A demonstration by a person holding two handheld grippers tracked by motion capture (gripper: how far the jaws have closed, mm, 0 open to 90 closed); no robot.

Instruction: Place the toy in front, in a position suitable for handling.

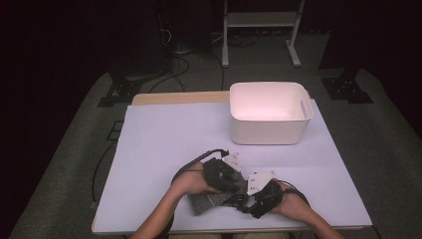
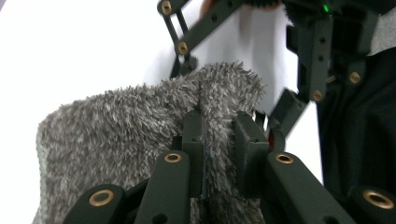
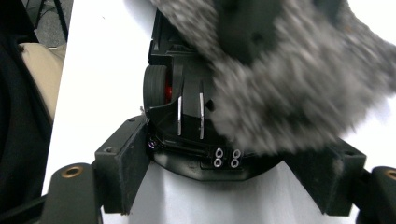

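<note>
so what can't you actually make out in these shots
- High view: most of the grey fuzzy cloth is hidden under the left gripper and right gripper, so its shape and size stay unclear.
- Left gripper view: the cloth's lower part is cut off by the bottom edge and the jaws pinching it.
- Right gripper view: the cloth is blurred.
- High view: the white bin's floor is washed out.

Bare forearms, no sleeves, at the table's near edge. 2 black hand-held grippers: left gripper [image 1: 234, 191], right gripper [image 1: 247, 204], each with brass-coloured rivets, angular linkage arms, pale top plate, trailing black cable.
</note>
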